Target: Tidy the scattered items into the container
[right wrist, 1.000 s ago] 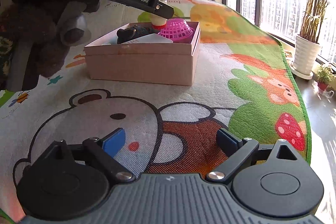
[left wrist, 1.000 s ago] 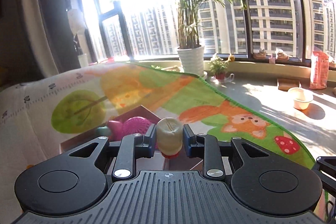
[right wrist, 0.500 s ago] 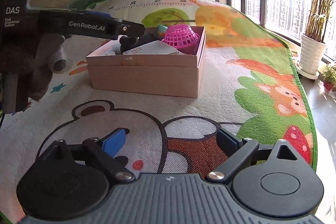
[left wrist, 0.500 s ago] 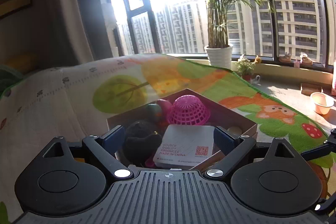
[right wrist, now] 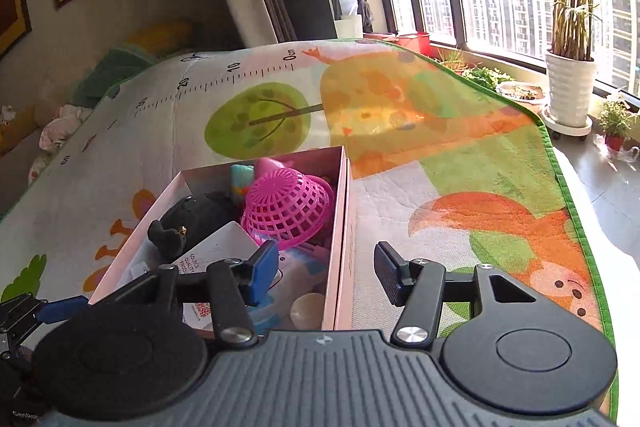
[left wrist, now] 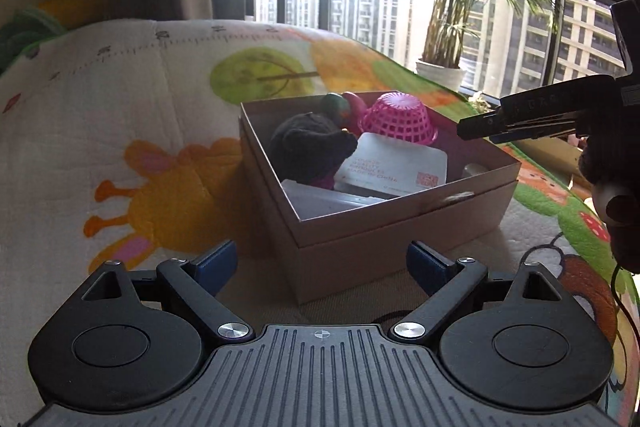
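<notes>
The left gripper (left wrist: 320,263), which was pinching a cream, cap-shaped toy over the open pink cardboard box (left wrist: 400,223), is now standing wide and empty, backing off beside a corner of the box; the toy is lying inside (right wrist: 307,311). The right gripper (right wrist: 326,275) is moving over the box's right wall, its fingers (right wrist: 262,273) narrowing astride that wall without touching it.

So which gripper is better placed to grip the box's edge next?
Probably right. The right gripper straddles the box wall, its jaws having just been closing, no contact yet; the left gripper sits open, short of the corner.
</notes>
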### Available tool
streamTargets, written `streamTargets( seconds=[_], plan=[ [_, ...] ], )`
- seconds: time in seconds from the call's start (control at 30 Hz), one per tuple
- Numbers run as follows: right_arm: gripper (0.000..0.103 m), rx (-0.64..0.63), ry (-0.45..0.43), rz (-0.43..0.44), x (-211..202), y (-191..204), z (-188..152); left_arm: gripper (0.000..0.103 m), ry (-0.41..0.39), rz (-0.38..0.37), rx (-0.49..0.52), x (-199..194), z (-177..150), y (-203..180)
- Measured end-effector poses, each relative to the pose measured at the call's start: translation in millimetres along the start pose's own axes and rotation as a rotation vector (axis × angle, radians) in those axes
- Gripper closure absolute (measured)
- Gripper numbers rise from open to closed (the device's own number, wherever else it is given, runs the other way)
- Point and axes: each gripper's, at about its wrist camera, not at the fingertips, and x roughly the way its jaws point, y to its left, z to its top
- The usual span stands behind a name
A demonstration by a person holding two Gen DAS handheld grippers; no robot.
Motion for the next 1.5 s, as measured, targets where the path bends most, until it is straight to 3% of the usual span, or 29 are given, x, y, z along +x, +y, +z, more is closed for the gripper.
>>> streamTargets(
  seconds=[0.23, 0.43, 0.8, 0.93, 1.0, 1.07, 1.17, 1.3, 1.37, 1.5],
  plan=[
    [0.046, -0.014, 0.064, 0.086, 27, 2, 2, 0.015, 0.026, -0.083, -0.026, 8, -2, 1],
    [0.038, -0.108, 0.036, 0.044, 35, 29, 0, 0.016, 0.014, -0.101, -0.070, 3, -3, 12],
    [0.037, -0.218, 0.065, 0.200, 77, 101, 19, 0.017, 0.004, 0.084, -0.145, -25, -6, 60],
    [0.036, -0.251, 0.061, 0.224, 94, 124, 27, 0.017, -0.001, 0.114, -0.190, -25, -2, 72],
    [0.032, -0.253, 0.055, 0.236, 97, 126, 27, 0.013, 0.011, 0.133, -0.194, -23, -2, 69],
    [0.018, -0.231, 0.051, 0.249, 92, 121, 25, 0.006, 0.024, 0.163, -0.184, -24, -7, 63],
    [0.005, -0.186, 0.049, 0.247, 77, 107, 15, 0.000, 0.037, 0.209, -0.203, -26, -17, 56],
    [0.000, -0.095, 0.045, 0.241, 50, 89, -3, 0.000, 0.071, 0.263, -0.276, -29, -29, 56],
    [0.000, -0.079, 0.090, 0.228, 43, 87, -12, 0.000, 0.089, 0.318, -0.286, -27, -33, 55],
    [0.000, -0.131, 0.126, 0.160, 38, 95, -40, 0.000, 0.084, 0.392, -0.264, -21, -38, 48]
  ],
)
